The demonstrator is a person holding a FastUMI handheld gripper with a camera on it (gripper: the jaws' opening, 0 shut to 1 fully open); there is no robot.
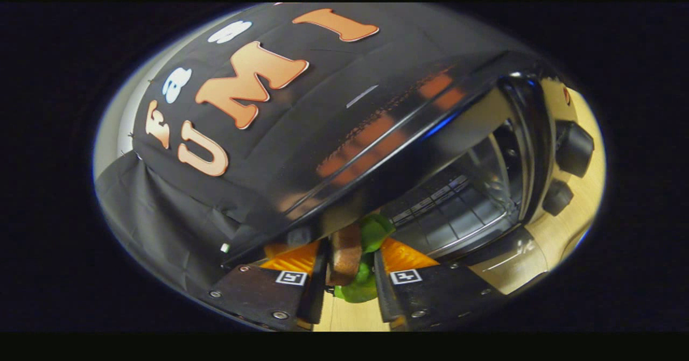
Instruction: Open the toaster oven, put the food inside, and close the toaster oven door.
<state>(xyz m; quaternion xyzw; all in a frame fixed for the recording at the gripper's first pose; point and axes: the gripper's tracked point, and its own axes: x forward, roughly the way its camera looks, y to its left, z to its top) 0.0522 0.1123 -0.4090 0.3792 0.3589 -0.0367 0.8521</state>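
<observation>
My gripper [350,267] is shut on a piece of food [352,253], a brown bread-like slab with green leaf sticking out beside and below it, held upright between the two fingers. Just ahead and to the right stands the black toaster oven [377,135], seen tilted. Its front is open, and the wire rack [452,210] and shiny inner walls show inside. The lowered door [500,261] lies below the opening, right of my fingers. Two dark knobs [573,148] sit on the oven's right panel.
The oven stands on a light wooden tabletop [584,199], which also shows under my fingers. Black cloth [177,210] hangs behind and left of the oven. The oven's glossy top reaches over my fingers.
</observation>
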